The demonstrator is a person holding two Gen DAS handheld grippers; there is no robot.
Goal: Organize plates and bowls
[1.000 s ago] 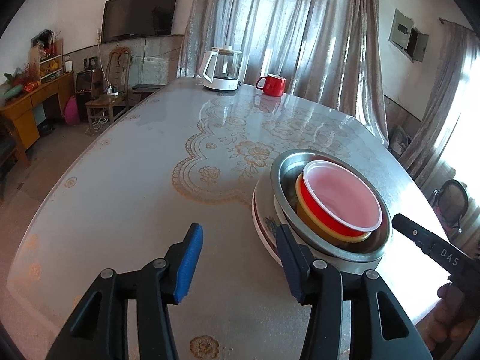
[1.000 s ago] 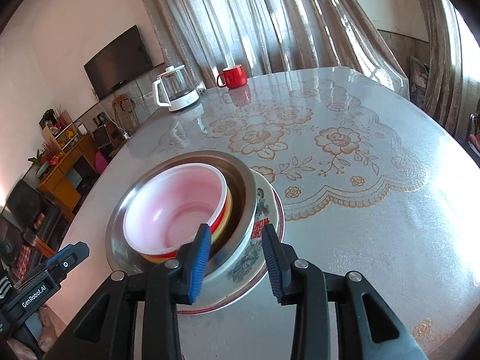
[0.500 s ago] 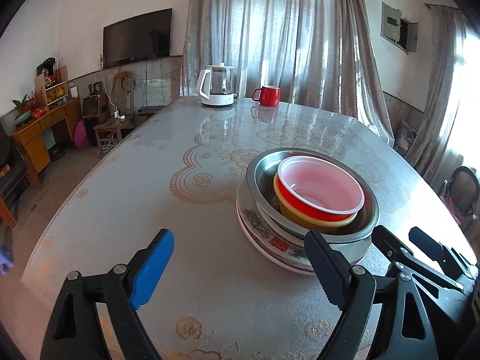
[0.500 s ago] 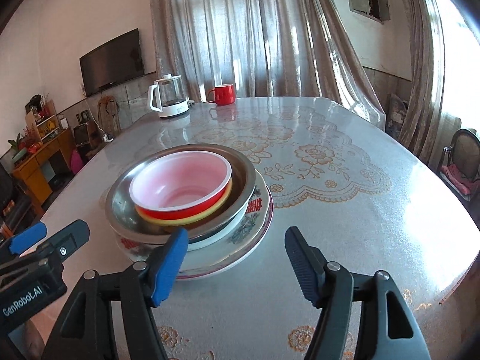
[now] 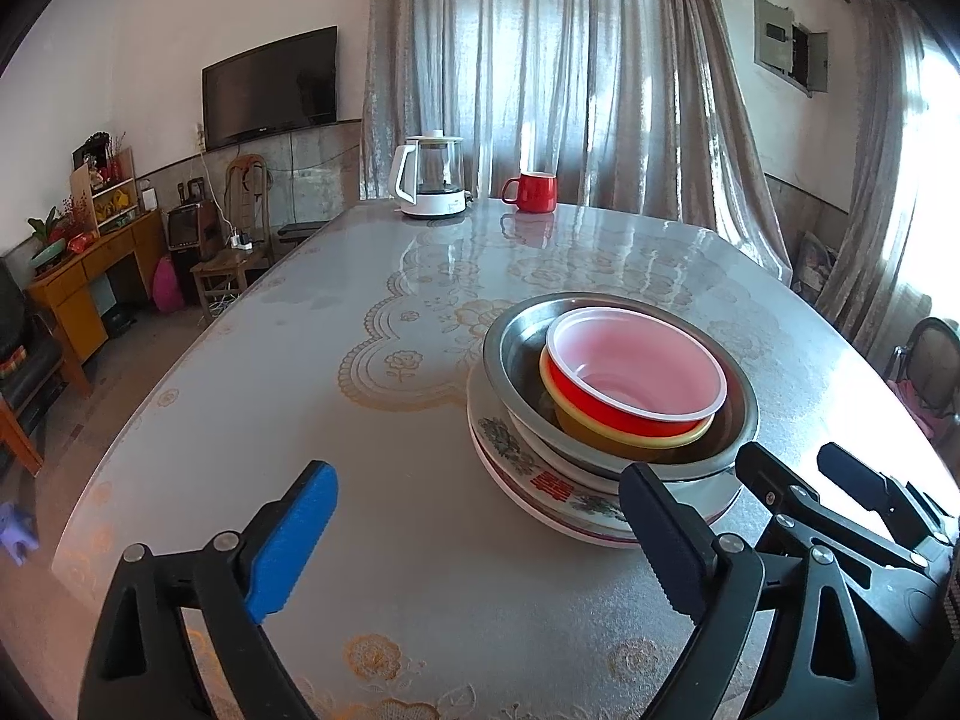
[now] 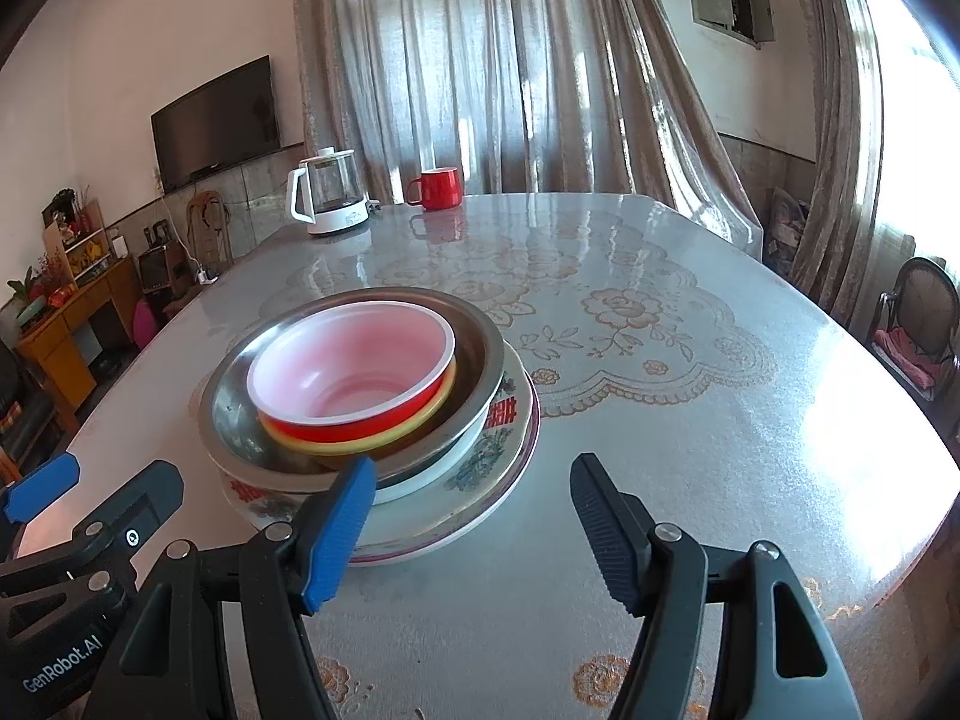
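One stack stands on the table: a red bowl [image 5: 636, 384] with a pink inside sits in a yellow bowl [image 5: 630, 438], both inside a steel basin [image 5: 510, 354] on a floral plate [image 5: 516, 450]. My left gripper [image 5: 477, 480] hangs just short of the stack's near left side, its jaws opening with nothing between them. In the right wrist view the same red bowl [image 6: 354, 372], basin [image 6: 480, 348] and plate [image 6: 480, 462] lie ahead. My right gripper [image 6: 473, 468] is open at the plate's near right rim and touches nothing.
A glass kettle [image 5: 429, 180] and a red mug [image 5: 534, 192] stand at the far end of the lace-patterned table [image 5: 300, 390]. A chair [image 6: 918, 312] stands past the table's right edge. Each gripper shows at the other view's lower corner.
Both grippers have drawn back from the stack's rim and their jaws have spread wide. The stack has stayed in place on the table.
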